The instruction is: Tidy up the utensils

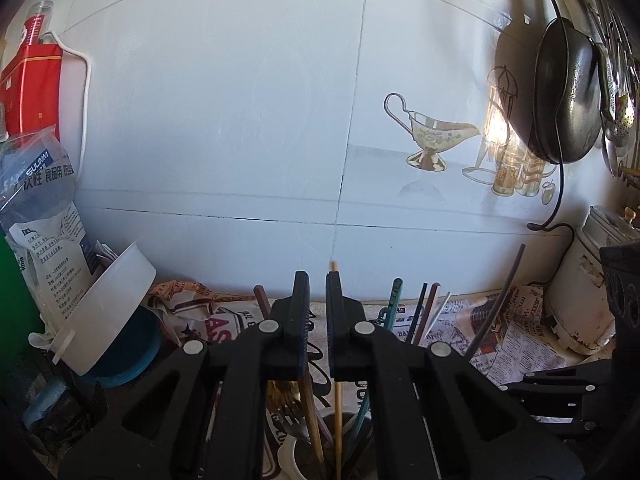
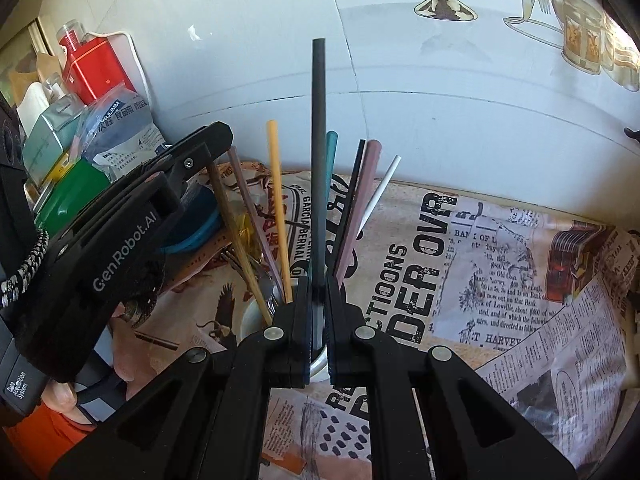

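A white cup (image 2: 250, 316) stands on the newspaper-covered counter and holds several chopsticks of different colours, a fork and spoons. My right gripper (image 2: 319, 292) is shut on a dark grey chopstick (image 2: 319, 140) that stands upright over the cup. My left gripper (image 1: 317, 280) hovers above the same cup (image 1: 340, 420) with its jaws narrowly apart; a yellow wooden chopstick (image 1: 338, 420) rises by the right finger, and I cannot tell if it is gripped. The left gripper's body shows at the left of the right wrist view (image 2: 132, 236). The grey chopstick also shows in the left wrist view (image 1: 496, 304).
A tilted white container (image 1: 108, 304) on a blue bowl (image 1: 132, 352), a plastic bag (image 1: 44, 216) and a red tin (image 1: 32, 80) crowd the left. A white rice cooker (image 1: 580, 292) stands at the right. A black pan (image 1: 568, 88) hangs on the tiled wall.
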A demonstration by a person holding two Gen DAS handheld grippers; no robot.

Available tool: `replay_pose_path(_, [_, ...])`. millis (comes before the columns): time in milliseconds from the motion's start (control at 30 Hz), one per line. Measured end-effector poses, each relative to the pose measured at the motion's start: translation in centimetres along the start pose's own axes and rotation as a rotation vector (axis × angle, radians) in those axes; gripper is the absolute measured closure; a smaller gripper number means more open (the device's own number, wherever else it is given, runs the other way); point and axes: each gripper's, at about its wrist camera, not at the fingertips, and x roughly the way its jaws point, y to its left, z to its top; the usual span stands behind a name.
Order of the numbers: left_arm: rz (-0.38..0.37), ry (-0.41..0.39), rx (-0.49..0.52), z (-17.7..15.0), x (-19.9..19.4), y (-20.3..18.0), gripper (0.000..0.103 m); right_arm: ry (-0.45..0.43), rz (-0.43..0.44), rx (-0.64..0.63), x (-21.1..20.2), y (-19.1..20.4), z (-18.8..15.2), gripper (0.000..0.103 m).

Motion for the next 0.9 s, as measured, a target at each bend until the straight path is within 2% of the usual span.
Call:
replay_pose_path(133, [0.000, 0.053, 0.011, 0.1, -0.2, -0.3, 0.099, 0.010, 0.002, 0.000, 0.0, -0.1, 0.0, 0.097])
replay_pose_path(300, [0.040, 0.101, 0.068, 0.3, -1.5, -1.7, 0.099, 0.017, 0.004, 0.009, -0.9, -0.6, -0.3, 0.097])
replay_pose_path(533, [0.087, 0.143, 0.065, 0.7, -6.1, -4.3, 0.097, -0.044, 0.021, -0.035, -6.3, -1.1, -1.2, 0.095])
replay_pose_path(733, [0.101, 0.092, 0.022, 1.5, -13.6, -7.1, 0.084, -0.174, 0.062, -0.112, -14.3, -1.0, -2.3, 0.095])
replay_pose_path(800, [0.095, 0.063, 0.018, 1.8, -16.6, -8.0, 0.070, -0.232, 0.060, -0.142, -17.3, -0.6, -2.7, 0.095])
replay_pose_path(900, [0.087, 0.025, 0.022, 2.1, -20.5, -9.1, 0.062, -0.329, 0.055, -0.168, -21.6, 0.2, -3.7, 0.095])
